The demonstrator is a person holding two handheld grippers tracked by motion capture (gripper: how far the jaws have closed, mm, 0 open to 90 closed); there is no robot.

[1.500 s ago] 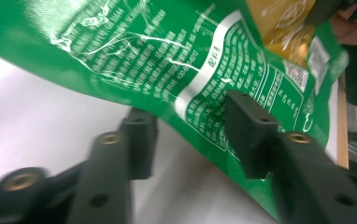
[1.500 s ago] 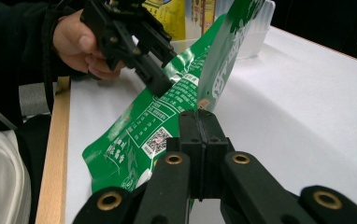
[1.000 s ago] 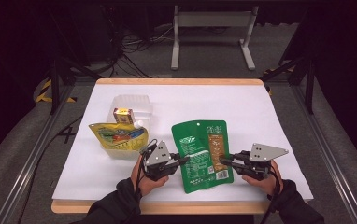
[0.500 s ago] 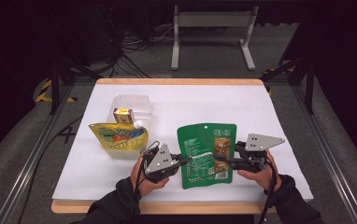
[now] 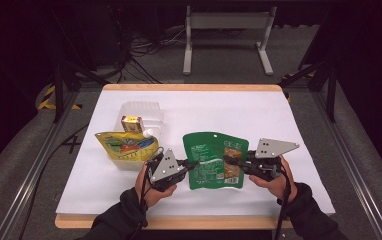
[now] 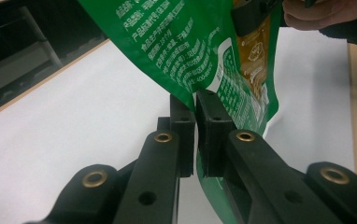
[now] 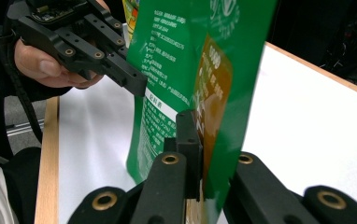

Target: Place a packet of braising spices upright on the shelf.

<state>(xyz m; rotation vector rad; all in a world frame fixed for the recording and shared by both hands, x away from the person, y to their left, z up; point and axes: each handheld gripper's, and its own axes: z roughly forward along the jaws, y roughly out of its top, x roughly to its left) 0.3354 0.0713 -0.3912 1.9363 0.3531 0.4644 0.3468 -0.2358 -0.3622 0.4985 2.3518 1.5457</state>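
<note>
I had the flat green foil snack pouch [image 5: 213, 160] pinched on both side edges, held just above the white-covered surface [image 5: 279, 120] near its front edge. My left hand-held gripper [image 5: 193, 164] was clenched on the pouch's left edge; in the left gripper view its two black pads met on the green film [image 6: 190, 56]. My right hand-held gripper [image 5: 227, 160] had just been closing, and in the right gripper view its jaws gripped the pouch [image 7: 200, 70] at the brown panel on its right edge. The pouch stood nearly on edge between the two tools. Left of it lay a yellow printed pouch [image 5: 127, 145], touching a clear plastic container [image 5: 141, 112] with a small yellow box [image 5: 130, 123] in it.
</note>
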